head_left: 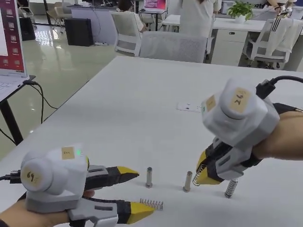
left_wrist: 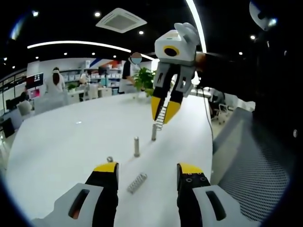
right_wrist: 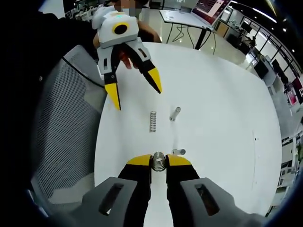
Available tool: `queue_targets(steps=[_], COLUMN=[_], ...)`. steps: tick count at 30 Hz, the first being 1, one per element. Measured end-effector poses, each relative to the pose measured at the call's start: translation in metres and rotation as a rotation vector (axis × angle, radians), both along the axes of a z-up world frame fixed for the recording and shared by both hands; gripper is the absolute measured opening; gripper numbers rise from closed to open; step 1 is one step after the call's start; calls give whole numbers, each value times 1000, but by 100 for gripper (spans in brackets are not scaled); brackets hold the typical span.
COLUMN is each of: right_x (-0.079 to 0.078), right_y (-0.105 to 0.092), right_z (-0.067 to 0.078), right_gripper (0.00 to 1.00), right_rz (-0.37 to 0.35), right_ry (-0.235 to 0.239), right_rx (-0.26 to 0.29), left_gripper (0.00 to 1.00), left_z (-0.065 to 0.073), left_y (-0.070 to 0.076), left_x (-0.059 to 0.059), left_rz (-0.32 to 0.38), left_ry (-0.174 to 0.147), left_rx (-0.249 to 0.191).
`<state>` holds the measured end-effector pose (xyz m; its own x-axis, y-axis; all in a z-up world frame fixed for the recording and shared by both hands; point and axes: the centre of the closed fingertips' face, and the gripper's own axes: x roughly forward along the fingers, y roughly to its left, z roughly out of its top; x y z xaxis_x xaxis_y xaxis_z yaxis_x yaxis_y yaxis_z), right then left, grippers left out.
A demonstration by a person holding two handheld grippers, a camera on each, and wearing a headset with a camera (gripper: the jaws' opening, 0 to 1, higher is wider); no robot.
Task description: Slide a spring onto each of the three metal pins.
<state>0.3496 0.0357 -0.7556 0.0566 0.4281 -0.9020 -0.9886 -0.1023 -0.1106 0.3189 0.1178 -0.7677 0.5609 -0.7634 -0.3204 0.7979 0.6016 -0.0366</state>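
Metal pins [head_left: 149, 177], two bare, three springs [head_left: 151, 204]

We are looking down from the headset over the table [head_left: 132, 109]; the two gripper views are sitting low and near, facing each other, both sharing the standing pins [left_wrist: 136, 146].

On the table [head_left: 142, 109], my left claw [head_left: 140, 193] sits near left and my right claw [head_left: 207, 178] near right. Between them stand the left pin [head_left: 149, 177] and the right pin [head_left: 188, 181]. The loose spring [head_left: 151, 204] lies flat in front of the left pin, by my left tips. The gripped spring [head_left: 199, 171], between my right jaws, hangs just beside the right pin's top. The upright spring [head_left: 231, 188] stands right of that claw.
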Motion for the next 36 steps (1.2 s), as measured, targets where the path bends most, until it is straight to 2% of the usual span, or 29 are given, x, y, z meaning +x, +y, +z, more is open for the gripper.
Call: queue_targets(steps=[11,29,36], right_x=[18,43,47], right_y=[0,8,10], right_z=[0,-21,-28], right_gripper=[8,8,8], right_rz=[-6,1,-1], right_ry=[-19,-13,-2], right_rx=[-14,-67,-79], left_gripper=[48,49,49], left_z=[-3,-5,-6], left_y=[6,6,6], left_x=[-2,-6,-7], left_rz=[46,64,65], left_ry=[6,8,8], left_rx=[-18,-23,-21])
